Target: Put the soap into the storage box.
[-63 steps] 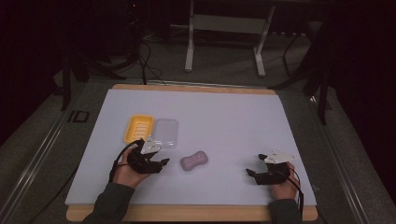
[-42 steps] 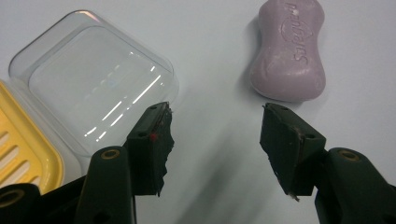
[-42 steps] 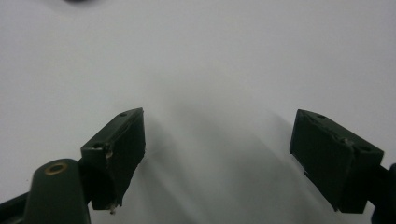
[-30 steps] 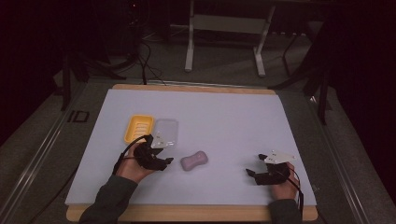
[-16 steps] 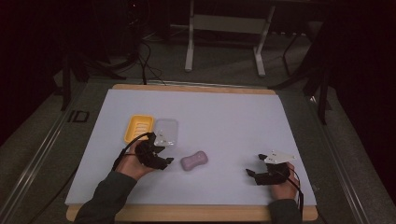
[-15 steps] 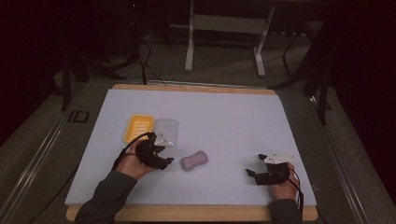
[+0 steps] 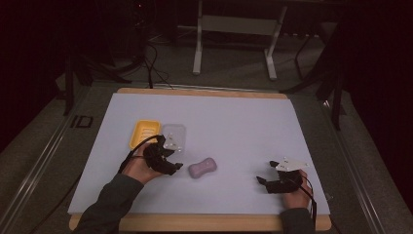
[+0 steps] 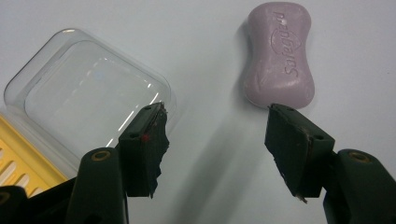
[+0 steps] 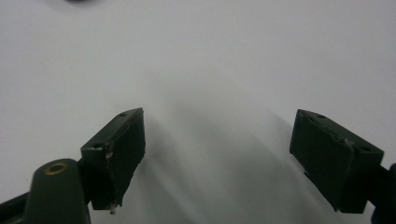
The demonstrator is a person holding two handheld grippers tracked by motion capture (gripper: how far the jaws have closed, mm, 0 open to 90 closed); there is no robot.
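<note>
Left claw (image 8: pixel 215 140) has just been opening, nothing between its jaws; purple soap bar (image 8: pixel 279 55) looks hard and slick, so pinch its narrow waist.

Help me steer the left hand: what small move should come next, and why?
Probably shift the left gripper toward the purple soap bar until the bar sits between the jaws. They have just been opening and hold nothing; the bar lies just beyond one jaw tip, with the clear lid by the other.
</note>
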